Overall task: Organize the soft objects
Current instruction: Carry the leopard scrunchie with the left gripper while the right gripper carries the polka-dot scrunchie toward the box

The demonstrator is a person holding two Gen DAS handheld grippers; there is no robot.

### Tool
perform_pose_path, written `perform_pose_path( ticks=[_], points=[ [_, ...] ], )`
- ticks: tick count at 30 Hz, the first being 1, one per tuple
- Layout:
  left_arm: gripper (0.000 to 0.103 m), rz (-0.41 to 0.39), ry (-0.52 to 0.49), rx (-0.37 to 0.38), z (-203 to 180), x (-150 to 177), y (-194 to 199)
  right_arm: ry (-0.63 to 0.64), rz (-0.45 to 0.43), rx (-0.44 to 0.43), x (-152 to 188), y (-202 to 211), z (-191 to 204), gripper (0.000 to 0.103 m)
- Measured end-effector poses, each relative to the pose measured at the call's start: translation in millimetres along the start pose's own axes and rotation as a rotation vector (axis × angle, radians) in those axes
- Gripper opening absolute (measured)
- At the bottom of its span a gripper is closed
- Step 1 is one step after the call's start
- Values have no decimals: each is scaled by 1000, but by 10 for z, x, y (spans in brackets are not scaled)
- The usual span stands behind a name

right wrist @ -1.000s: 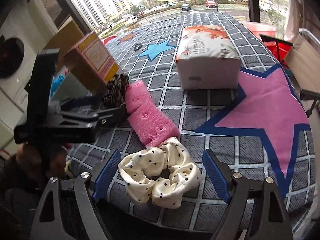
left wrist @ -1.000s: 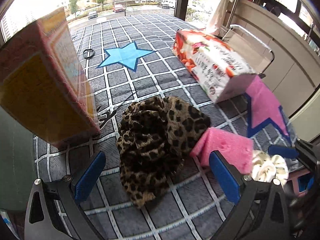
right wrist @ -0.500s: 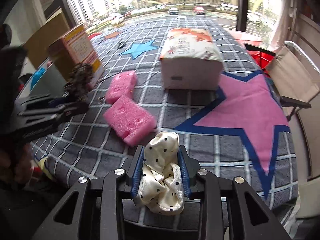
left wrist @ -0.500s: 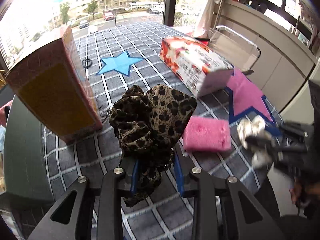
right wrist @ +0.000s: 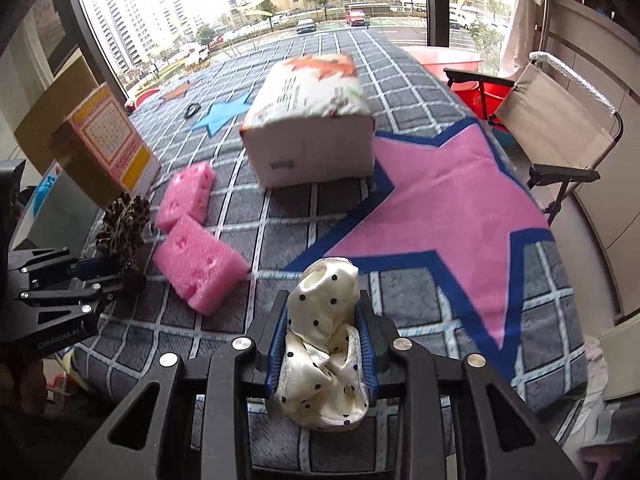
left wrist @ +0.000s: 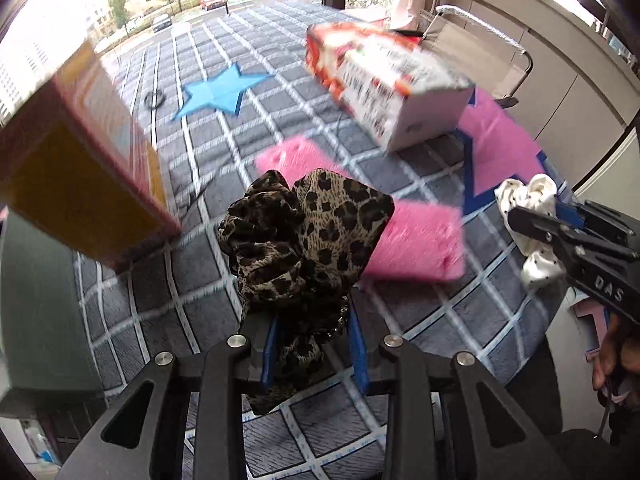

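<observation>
The left gripper point(left wrist: 312, 354) is clamping a leopard-print scrunchie point(left wrist: 304, 236) between its blue pads; the fabric is bulging above the narrow jaws and hanging below them, so the pad faces are mostly hidden. The right gripper point(right wrist: 323, 354) is closing on a cream polka-dot scrunchie point(right wrist: 324, 344), which is squeezed between its pads and spilling out above and below.

Two pink foam blocks point(right wrist: 198, 264) are lying on the grey checked blanket point(right wrist: 320, 216), touching at one corner. In the left wrist view the nearer block is partly covered by the leopard scrunchie, and both are blurring. A wrapped tissue pack point(right wrist: 308, 120) is lying beyond them, beside a large pink star point(right wrist: 440, 200) on the blanket. An orange and pink carton point(right wrist: 102, 140) is standing at the blanket's left edge; its print is too small to read. A folding chair point(right wrist: 556, 128) is standing to the right, cut off by the frame. A small dark loop point(left wrist: 154, 98) near the blue star point(left wrist: 220, 92) is too indistinct to identify.
</observation>
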State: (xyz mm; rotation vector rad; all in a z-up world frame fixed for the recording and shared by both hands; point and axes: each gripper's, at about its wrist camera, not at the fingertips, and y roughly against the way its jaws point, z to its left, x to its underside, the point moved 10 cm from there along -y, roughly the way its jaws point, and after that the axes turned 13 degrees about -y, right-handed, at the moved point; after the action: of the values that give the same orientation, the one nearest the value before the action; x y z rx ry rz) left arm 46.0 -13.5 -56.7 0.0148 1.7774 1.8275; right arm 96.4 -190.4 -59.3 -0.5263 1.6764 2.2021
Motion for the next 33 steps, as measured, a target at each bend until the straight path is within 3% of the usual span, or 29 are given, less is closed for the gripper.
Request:
perform_pose_path(
  ticks=[10, 15, 19, 26, 33],
  points=[
    [32, -69, -75, 26, -181, -707, 162, -105, -101, 16, -732, 202, -325, 33],
    [32, -68, -67, 106, -253, -1052, 175, -148, -104, 30, -977, 198, -473, 33],
    [32, -86, -64, 125, -246, -1385, 222, -185, -95, 25, -1232, 117, -531, 33],
    [32, -74, 16, 79, 173, -1778, 167, -234, -109, -36, -1717, 75, -448, 33],
    [32, -48, 102, 5, 757, -1703, 216, -181, -92, -110, -2057, -44, 80, 33]
  ],
)
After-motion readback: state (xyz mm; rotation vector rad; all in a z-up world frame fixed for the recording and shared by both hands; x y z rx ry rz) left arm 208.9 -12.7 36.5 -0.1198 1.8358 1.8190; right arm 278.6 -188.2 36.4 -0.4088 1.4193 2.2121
